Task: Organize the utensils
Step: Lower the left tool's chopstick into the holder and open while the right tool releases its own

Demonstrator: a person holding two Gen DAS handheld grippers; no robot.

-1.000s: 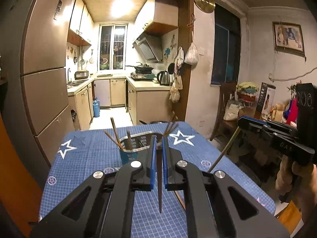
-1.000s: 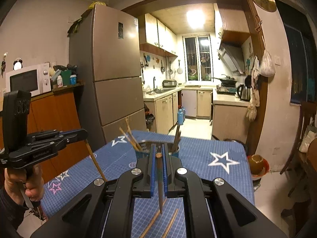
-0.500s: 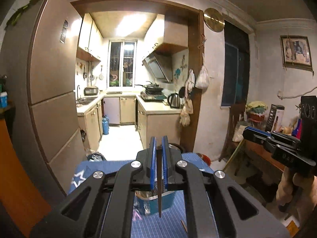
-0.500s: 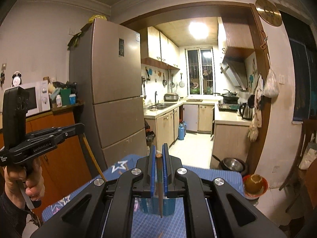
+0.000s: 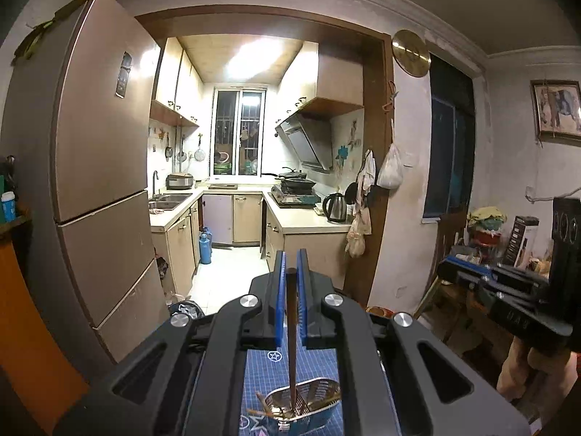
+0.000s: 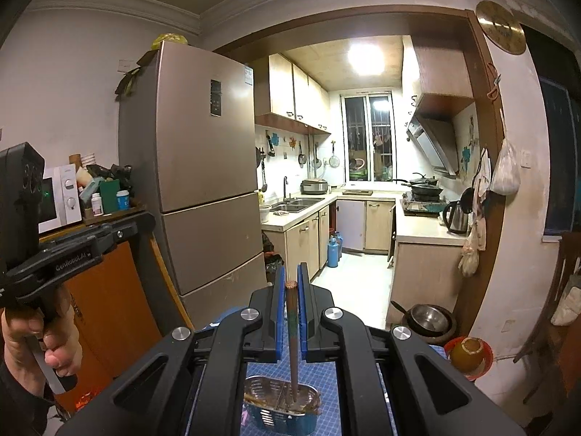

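Left wrist view: fridge (image 5: 98, 189) on the far left, kitchen doorway in the middle, and the left gripper (image 5: 290, 276) pinching a dark chopstick (image 5: 291, 341) that hangs straight down over the metal utensil holder (image 5: 305, 405) on the blue table (image 5: 261, 374). A few chopsticks already sit in the holder. Off to the right, the other hand (image 5: 523, 374) carries the second tool. In the right wrist view, the right gripper (image 6: 290, 283) is clamped on its own chopstick (image 6: 292, 341), tip right above the same holder (image 6: 279, 399), which has a divider down the middle.
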